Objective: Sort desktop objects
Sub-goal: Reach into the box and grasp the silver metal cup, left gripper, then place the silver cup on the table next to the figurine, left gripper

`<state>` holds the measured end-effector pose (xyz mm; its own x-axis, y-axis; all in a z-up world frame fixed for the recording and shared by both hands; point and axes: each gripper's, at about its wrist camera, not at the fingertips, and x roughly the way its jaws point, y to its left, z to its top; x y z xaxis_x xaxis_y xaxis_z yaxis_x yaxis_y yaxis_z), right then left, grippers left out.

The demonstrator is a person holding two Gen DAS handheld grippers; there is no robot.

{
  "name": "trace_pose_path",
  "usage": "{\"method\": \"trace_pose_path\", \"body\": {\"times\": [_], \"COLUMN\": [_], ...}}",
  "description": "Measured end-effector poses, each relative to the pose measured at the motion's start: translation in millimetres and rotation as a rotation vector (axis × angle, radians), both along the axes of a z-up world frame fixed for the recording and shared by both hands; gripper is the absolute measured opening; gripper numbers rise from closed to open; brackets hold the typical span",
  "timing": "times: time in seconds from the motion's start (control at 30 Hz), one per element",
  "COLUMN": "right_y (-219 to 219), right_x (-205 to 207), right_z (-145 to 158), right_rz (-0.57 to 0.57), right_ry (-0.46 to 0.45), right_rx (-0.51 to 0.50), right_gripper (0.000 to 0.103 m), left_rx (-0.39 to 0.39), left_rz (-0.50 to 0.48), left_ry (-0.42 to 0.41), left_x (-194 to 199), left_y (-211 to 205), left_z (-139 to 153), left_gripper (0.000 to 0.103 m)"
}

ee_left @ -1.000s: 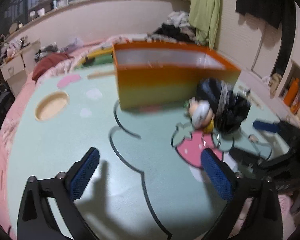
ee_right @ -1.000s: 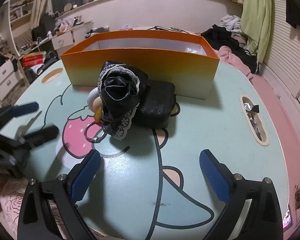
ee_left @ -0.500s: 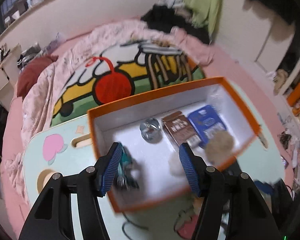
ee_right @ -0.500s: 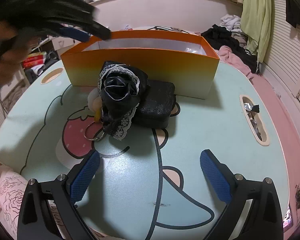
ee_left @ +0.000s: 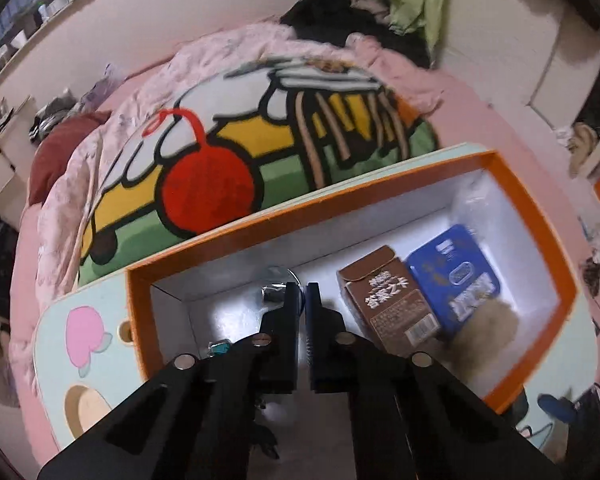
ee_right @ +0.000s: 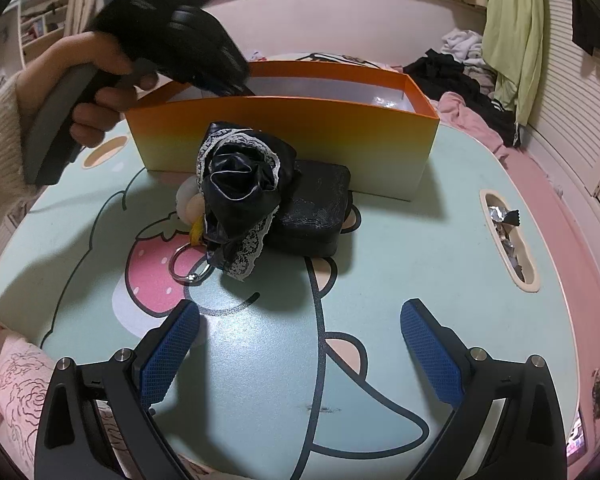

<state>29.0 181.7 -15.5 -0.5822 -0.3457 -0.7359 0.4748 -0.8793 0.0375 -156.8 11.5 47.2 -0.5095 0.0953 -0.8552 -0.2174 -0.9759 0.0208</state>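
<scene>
I have the orange box (ee_right: 284, 136) as my landmark on the tabletop (ee_right: 440, 264). My left tongs (ee_left: 302, 300) hang above the box's open top, pointing steeply down into it, their blue pads brought together with nothing between them. From the right wrist view I see the person's hand (ee_right: 80, 80) gripping the handle of those tongs over the box's left end.

Inside the box lie a brown carton (ee_left: 388, 300) and a blue packet (ee_left: 456, 272) side by side toward its right end, with a tan fluffy thing (ee_left: 488, 328) against the near wall beside them. A small shiny metal object (ee_left: 276, 280) sits just beyond my left pads; I cannot make out what it is.

My right tongs (ee_right: 300, 344) stand wide open, empty, over the tabletop in front of the box. Just in front of the box's near wall rests a black case (ee_right: 320, 208), and leaning on its left side is a black lace-trimmed cloth bundle (ee_right: 240, 184) with a metal ring (ee_right: 188, 264) and a pale round charm (ee_right: 190, 200) at its left.
</scene>
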Motion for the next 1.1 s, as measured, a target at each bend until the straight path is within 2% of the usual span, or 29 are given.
{"method": "trace_pose_path", "body": {"times": [0.07,0.17,0.33,0.4,0.57,0.63,0.73,0.83,0.87,0.93,1.0,1.03,1.07,1.1], "right_y": [0.2,0.5,0.4,0.4,0.8,0.7,0.8,1.5,1.2,1.0,1.2,1.2,1.3,1.3], "right_x": [-0.1,-0.3,0.2,0.1,0.2,0.4,0.5,0.4,0.7,1.0,0.9,0.9,0.9,1.1], "right_z": [-0.1,-0.1,-0.1,0.0,-0.1,-0.1,-0.2,-0.2,-0.2,-0.2,-0.2,-0.3,-0.3,-0.2], "right_rz": [0.000,0.000,0.001,0.001,0.001,0.001,0.001,0.001,0.001,0.001,0.001,0.000,0.001,0.001], "right_ry": [0.000,0.000,0.001,0.001,0.002,0.002,0.003,0.003,0.003,0.004,0.004,0.004,0.004,0.004], "right_rx": [0.000,0.000,-0.001,-0.001,-0.002,-0.003,-0.002,-0.004,-0.003,-0.003,-0.003,-0.004,-0.004,-0.003], "right_gripper": [0.101,0.101,0.101,0.101,0.101,0.101,0.101,0.101,0.101,0.101,0.101,0.101,0.101,0.101], "left_rx": [0.004,0.049,0.230,0.267,0.341,0.328,0.269,0.302,0.313,0.355,0.377,0.361,0.341,0.306], "left_rz": [0.004,0.018,-0.051,-0.093,-0.193,-0.215,-0.150,-0.095,-0.087,-0.075,-0.066,-0.050,-0.039,-0.030], "left_ry": [0.044,0.063,0.135,0.139,0.099,0.085,0.121,0.118,0.110,0.091,0.097,0.119,0.139,0.160], "left_x": [6.3,10.5,57.3,80.2,132.2,143.7,144.6,138.6,138.1,139.8,149.0,157.7,166.1,175.5], "left_y": [-5.1,-13.3,-23.8,-22.6,-8.1,-0.2,4.4,-2.3,-6.7,-14.7,-22.8,-26.3,-28.9,-29.8], "left_z": [9.5,24.6,62.6,64.3,39.1,22.9,-0.4,-18.3,-22.1,-27.6,-25.6,-23.8,-22.4,-21.7], "left_gripper": [0.003,0.003,0.003,0.003,0.003,0.003,0.003,0.004,0.012,0.022,0.044,0.064,0.077,0.080]}}
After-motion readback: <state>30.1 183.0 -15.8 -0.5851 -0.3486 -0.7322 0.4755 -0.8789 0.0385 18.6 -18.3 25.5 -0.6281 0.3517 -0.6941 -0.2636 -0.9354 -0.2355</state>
